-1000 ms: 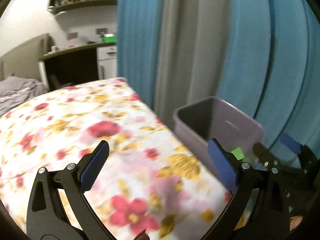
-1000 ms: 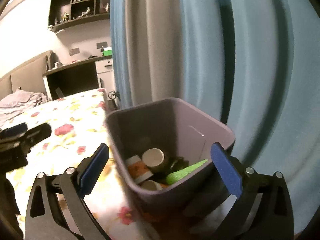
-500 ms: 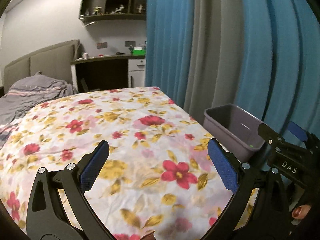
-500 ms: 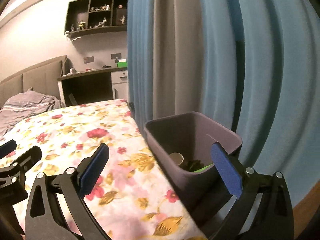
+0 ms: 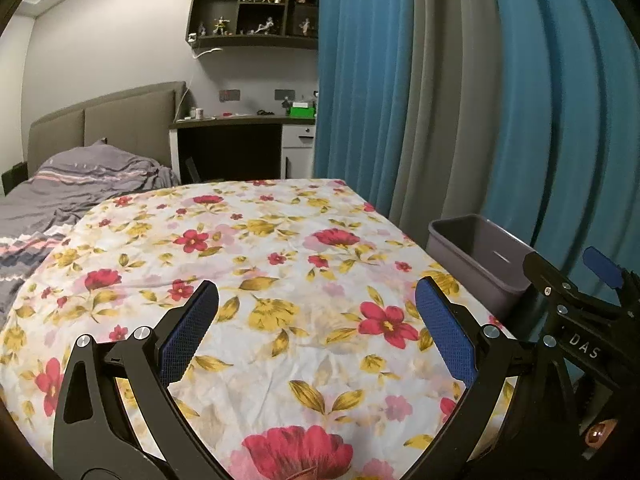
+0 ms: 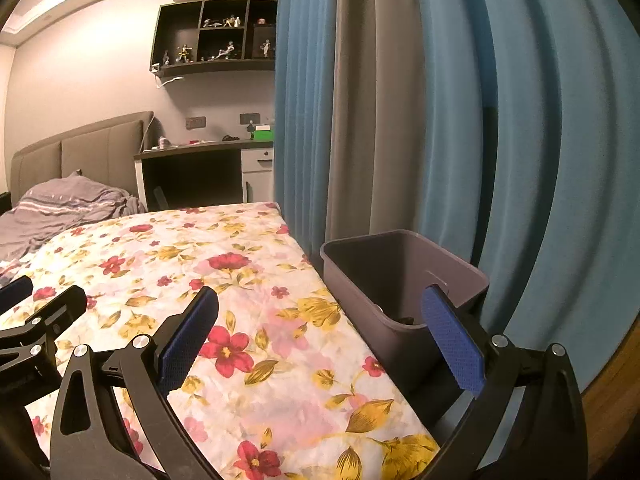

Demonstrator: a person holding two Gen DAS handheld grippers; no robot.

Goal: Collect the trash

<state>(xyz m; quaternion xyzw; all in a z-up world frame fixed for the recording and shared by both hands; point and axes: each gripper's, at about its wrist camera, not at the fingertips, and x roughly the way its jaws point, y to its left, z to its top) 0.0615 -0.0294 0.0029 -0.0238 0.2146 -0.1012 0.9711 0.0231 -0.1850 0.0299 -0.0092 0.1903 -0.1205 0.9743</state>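
I hold both tongs spread and empty: left tongs over the floral bedsheet, right tongs near the grey trash bin beside the bed.

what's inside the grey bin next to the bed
Only a small dark item shows low inside the grey bin, in the right wrist view. The near wall hides the rest of the bottom.

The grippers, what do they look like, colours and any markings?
Both are alike: the left gripper and right gripper have black plastic frames with silver screws, and jaws lined with blue textured pads. In the left wrist view, the right gripper's side carries white letters "DAS".
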